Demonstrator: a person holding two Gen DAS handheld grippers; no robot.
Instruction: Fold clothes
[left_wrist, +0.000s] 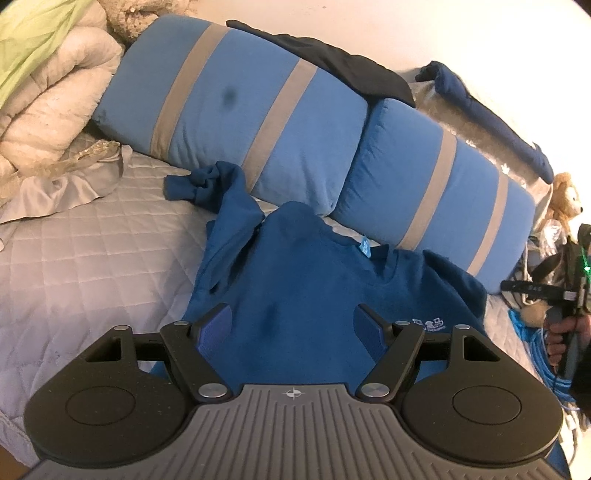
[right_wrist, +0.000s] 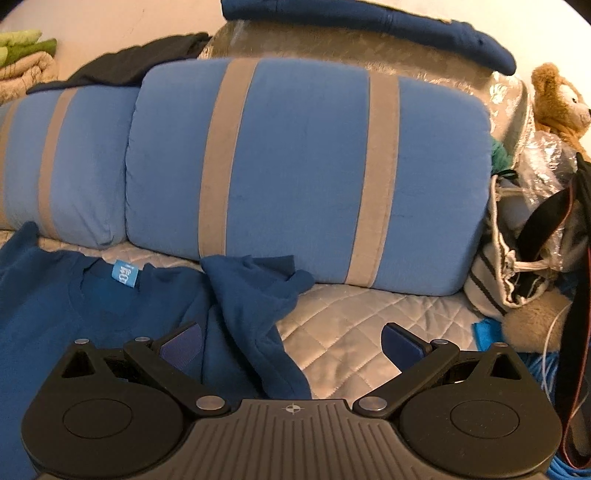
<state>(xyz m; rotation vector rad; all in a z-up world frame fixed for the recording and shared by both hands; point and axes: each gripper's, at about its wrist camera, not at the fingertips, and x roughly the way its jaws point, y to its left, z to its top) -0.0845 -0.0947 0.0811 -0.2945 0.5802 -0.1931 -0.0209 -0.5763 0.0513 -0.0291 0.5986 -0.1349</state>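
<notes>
The left tongs (left_wrist: 291, 326) stand wide open above the chest of the blue sweatshirt (left_wrist: 314, 280), their pads clear of the cloth and gripping nothing. The right tongs (right_wrist: 291, 343) also gape wide and empty, one pad over the sweatshirt's crumpled sleeve (right_wrist: 251, 295), the other over the bare quilted bed cover (right_wrist: 351, 314). The sweatshirt lies spread on the bed, collar label (right_wrist: 125, 275) up, neck toward two blue striped pillows (right_wrist: 306, 173).
</notes>
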